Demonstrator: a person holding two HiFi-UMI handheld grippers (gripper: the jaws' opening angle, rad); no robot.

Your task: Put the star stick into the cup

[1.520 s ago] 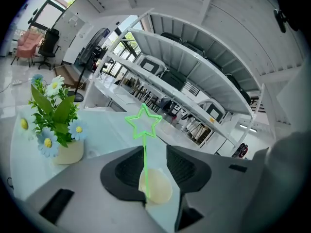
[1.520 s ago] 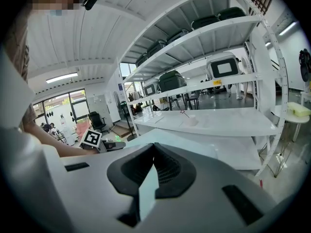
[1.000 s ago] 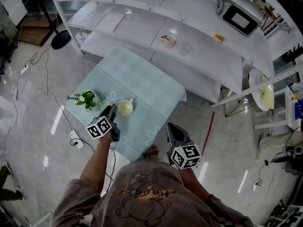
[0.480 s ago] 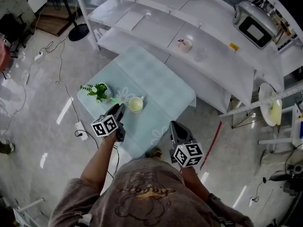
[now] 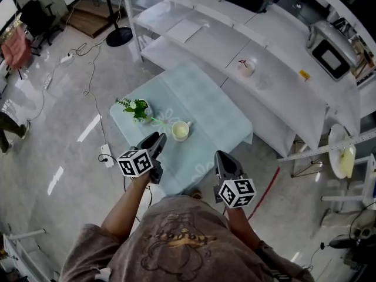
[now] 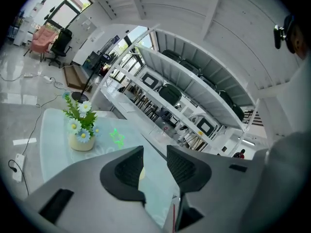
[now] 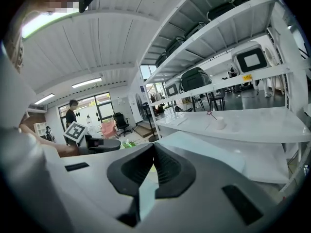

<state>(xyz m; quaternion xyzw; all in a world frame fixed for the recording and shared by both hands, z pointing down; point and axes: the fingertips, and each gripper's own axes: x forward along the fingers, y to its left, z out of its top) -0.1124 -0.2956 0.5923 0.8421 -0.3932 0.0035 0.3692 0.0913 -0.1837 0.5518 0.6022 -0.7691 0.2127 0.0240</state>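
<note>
A green star stick (image 5: 156,121) lies on the pale teal table (image 5: 205,107), between a small flower pot (image 5: 136,108) and a cream cup (image 5: 180,130). In the left gripper view the star (image 6: 116,137) shows right of the flower pot (image 6: 81,130), with a sliver of the cup (image 6: 141,174) between the jaws. My left gripper (image 5: 158,138) (image 6: 154,153) hovers over the table's near edge just left of the cup, open and holding nothing. My right gripper (image 5: 221,156) (image 7: 153,147) stays off the table's near right corner, shut on nothing.
A white shelf unit (image 5: 235,46) runs behind the table; on it stands another cup with a red star stick (image 5: 245,67) (image 7: 219,122) and a white appliance (image 5: 329,43). Cables (image 5: 88,57) and a power strip (image 5: 106,155) lie on the floor at left.
The head view has swung, so the table, cup and pot now sit further right and lower in it. Both grippers keep roughly the same places beside the table; nothing was picked up.
</note>
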